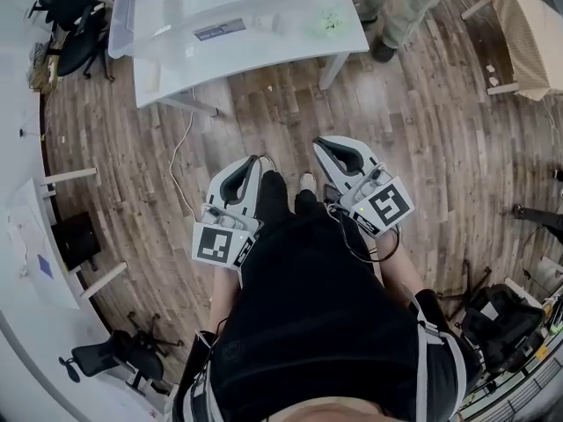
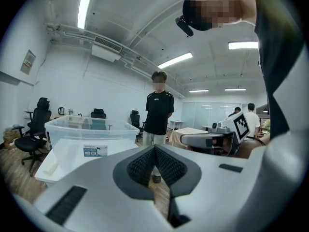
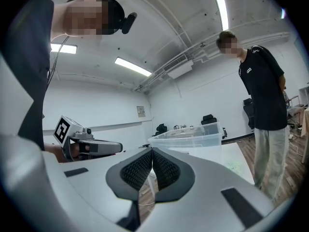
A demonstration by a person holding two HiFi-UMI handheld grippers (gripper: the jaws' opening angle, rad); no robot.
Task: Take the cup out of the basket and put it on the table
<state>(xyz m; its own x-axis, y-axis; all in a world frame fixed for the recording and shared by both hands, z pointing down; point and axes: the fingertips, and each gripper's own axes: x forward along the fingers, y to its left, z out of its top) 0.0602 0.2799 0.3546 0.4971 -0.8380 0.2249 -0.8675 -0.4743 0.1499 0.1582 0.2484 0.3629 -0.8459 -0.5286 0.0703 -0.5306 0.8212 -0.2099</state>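
A clear plastic basket [image 1: 167, 11] with a printed label stands on the white table [image 1: 290, 47] across the wooden floor. In the head view a pale translucent shape [image 1: 264, 22] shows in it; I cannot tell whether it is the cup. The left gripper view shows the basket [image 2: 91, 132] ahead on the left, and the right gripper view shows the basket [image 3: 188, 137] ahead. My left gripper [image 1: 255, 161] and right gripper [image 1: 322, 143] are held side by side in front of my body, well short of the table. Both left gripper [image 2: 154, 148] and right gripper [image 3: 152, 150] are shut with nothing between the pads.
A person [image 1: 400, 7] stands at the table's far right corner, seen as a person [image 2: 158, 115] ahead in the left gripper view. Black office chairs [image 1: 75, 25] stand left of the table. A cable [image 1: 180, 161] lies on the floor. A cloth-covered table [image 1: 528, 25] is at the right.
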